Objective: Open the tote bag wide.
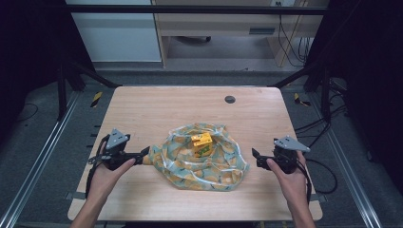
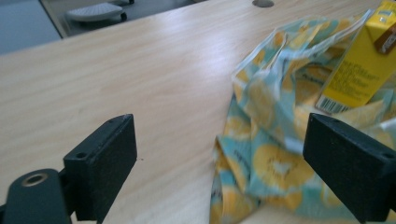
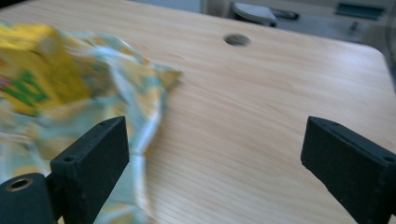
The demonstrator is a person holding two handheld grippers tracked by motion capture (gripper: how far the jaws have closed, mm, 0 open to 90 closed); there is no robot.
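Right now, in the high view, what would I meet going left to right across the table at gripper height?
Left gripper, jaws open at the cloth's edge → patterned cloth → yellow carton sitting on the cloth → bare strip of table → right gripper, jaws open, apart from the cloth.

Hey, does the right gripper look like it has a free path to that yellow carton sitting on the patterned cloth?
Probably yes. The right gripper is open and points toward the yellow carton, which sits exposed on the cloth; only rumpled cloth lies between.
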